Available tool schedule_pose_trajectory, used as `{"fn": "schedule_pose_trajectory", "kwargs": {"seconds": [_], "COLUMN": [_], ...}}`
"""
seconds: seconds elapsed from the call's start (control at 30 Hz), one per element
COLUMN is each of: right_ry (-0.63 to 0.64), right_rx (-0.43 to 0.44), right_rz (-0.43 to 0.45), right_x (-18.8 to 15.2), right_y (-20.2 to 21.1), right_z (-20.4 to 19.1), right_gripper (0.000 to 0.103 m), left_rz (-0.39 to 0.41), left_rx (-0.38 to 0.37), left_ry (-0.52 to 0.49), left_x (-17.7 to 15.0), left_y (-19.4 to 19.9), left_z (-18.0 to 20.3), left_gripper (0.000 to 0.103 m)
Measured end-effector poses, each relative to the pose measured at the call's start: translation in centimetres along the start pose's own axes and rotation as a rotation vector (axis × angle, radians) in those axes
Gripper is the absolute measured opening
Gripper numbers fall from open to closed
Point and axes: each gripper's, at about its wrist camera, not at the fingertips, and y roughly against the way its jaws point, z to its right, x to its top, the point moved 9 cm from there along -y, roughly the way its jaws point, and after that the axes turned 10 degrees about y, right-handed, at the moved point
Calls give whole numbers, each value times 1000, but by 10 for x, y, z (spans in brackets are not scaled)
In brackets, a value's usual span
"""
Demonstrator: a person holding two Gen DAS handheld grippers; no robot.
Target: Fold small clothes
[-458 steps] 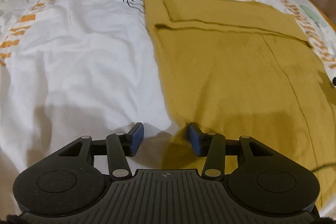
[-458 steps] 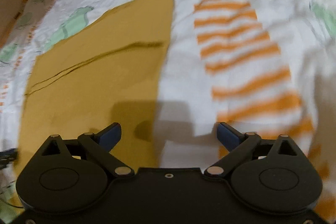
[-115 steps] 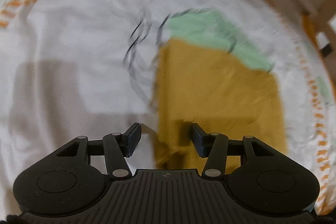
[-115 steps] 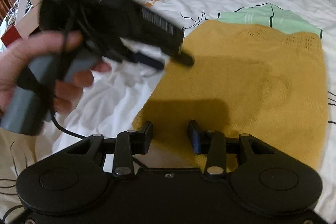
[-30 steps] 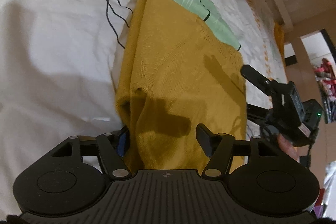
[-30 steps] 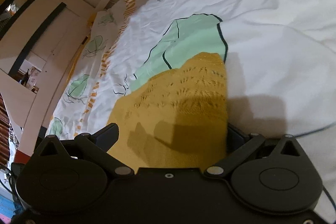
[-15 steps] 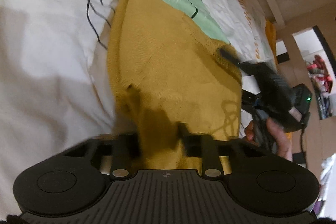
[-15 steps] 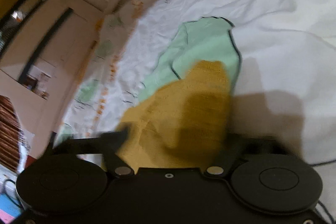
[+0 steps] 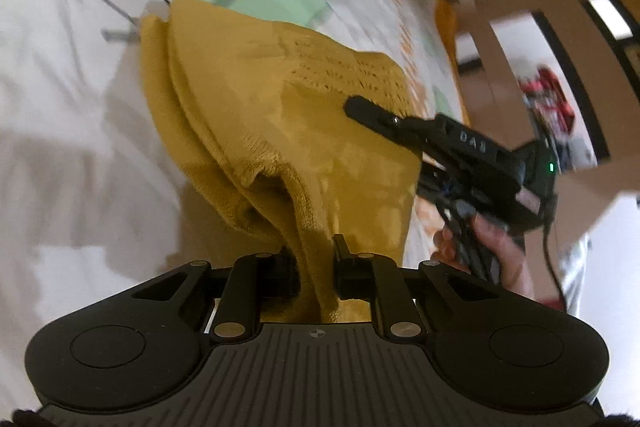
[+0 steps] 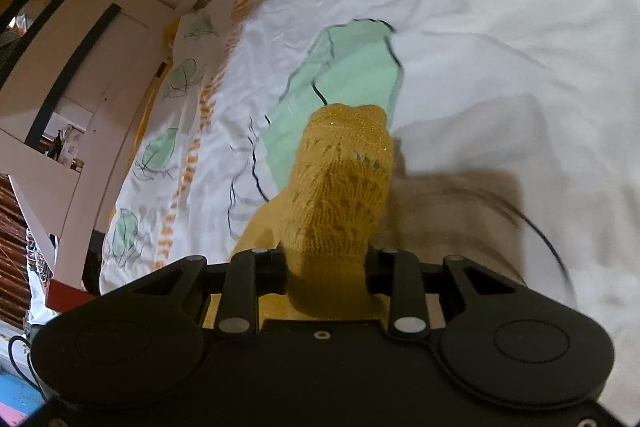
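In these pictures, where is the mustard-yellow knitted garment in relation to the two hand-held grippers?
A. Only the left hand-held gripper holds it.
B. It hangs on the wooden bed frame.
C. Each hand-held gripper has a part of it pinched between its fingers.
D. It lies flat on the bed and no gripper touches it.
C: the left hand-held gripper and the right hand-held gripper each pinch a bunch of the mustard-yellow knitted garment, raised off the bedsheet.

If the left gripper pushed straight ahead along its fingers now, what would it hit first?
Most likely the mustard knit garment itself: the left gripper is already shut on a fold, and the rest bunches directly ahead. Beyond lies the printed bedsheet; depth is unclear.
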Motion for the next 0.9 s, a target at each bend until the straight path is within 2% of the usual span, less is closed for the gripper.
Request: {"fn": "schedule_pose_trajectory", "kwargs": {"seconds": [0.1, 0.2, 0.33, 0.43, 0.57, 0.7, 0.77, 0.9], "right_ry": [-5, -23, -4, 53, 187, 229, 249, 226], "right_rx": [-25, -13, -8, -52, -237, -321, -352, -358], "right_rz": [-30, -66, -76, -44, 12, 51, 83, 152], "right_x": [-27, -55, -83, -94, -92, -88, -84, -81], "right_y": [28, 50, 69, 82, 87, 89, 95, 114], "right_z": [4, 4, 0, 1, 15, 34, 38, 45], "right_gripper": [41, 41, 41, 42, 48, 55, 56, 57], "left_rz": [-37, -61, -50, 2, 83, 133, 162, 230], "left_rx": [-21, -38, -19, 68, 259, 303, 329, 359], "left_ry": [-17, -18, -27, -36, -81, -137, -167, -200], "left_x": [-36, -74, -105, -114, -115, -119, -120, -130], "left_y": [1, 4, 6, 7, 6, 4, 3, 7], "left_z": [10, 13, 8, -4, -28, -28, -23, -17], "left_gripper": [16, 16, 16, 16, 17, 19, 19, 19]}}
